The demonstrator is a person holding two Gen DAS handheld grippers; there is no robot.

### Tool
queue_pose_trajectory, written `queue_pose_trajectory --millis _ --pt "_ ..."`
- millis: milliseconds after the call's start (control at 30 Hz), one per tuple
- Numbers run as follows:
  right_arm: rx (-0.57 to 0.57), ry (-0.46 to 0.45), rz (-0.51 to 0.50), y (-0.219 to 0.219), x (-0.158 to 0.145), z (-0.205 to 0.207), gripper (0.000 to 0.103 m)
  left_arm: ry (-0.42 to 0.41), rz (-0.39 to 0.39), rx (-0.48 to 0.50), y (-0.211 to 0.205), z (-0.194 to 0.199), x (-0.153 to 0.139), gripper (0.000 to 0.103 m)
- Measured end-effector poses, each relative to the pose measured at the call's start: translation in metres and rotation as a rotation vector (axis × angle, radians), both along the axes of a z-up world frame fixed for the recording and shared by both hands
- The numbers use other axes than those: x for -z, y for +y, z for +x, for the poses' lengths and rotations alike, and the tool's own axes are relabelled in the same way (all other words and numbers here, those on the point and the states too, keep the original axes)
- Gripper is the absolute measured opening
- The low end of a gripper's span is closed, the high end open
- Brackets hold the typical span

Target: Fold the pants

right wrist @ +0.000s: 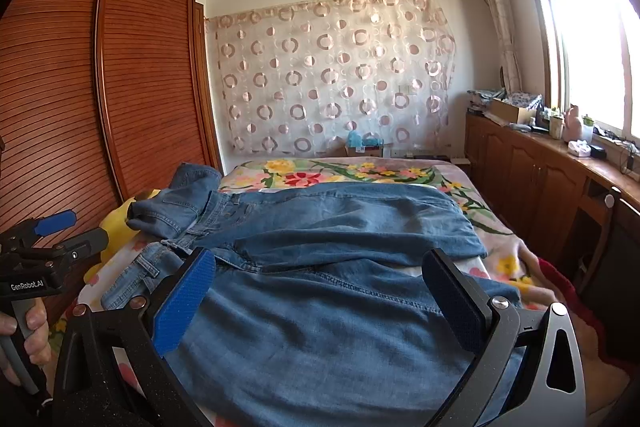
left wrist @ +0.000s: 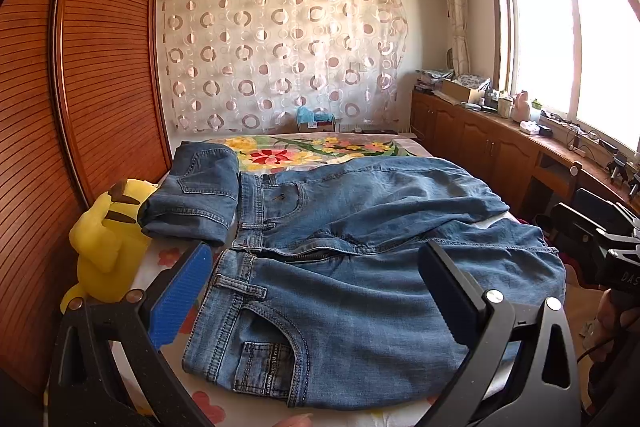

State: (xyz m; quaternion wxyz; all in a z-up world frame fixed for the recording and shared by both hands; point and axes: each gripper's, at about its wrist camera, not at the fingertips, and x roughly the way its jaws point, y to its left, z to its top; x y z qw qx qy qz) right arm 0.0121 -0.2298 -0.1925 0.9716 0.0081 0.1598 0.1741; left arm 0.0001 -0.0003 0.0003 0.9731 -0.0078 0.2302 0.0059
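A pair of light blue jeans [left wrist: 360,211] lies spread flat on the bed, with the waistband to the left and the legs running right. My left gripper [left wrist: 316,291] hovers just above the waistband and pocket area, its blue-padded fingers [left wrist: 180,295] wide open with nothing pressed between them. In the right wrist view, my right gripper [right wrist: 320,295] hangs open over the near leg of the jeans [right wrist: 340,227], gripping nothing. The left gripper [right wrist: 76,231] also shows at that view's left edge, held by a hand [right wrist: 32,339].
A second, folded pair of jeans [left wrist: 196,195] lies at the back left beside a yellow plush toy [left wrist: 108,239]. The flowered bed sheet [left wrist: 312,151] shows beyond. A slatted wooden wardrobe [left wrist: 100,67] stands close on the left. Low wooden cabinets [left wrist: 480,143] run under the window on the right.
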Motion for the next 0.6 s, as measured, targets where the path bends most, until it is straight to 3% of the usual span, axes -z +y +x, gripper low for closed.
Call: queue_pose_trajectory --millis 600 --pt "-0.005 0.004 0.003 0.0018 0.0008 -0.0006 0.103 -0.001 0.005 -0.004 -0.0001 -0.0006 -0.0004 0.103"
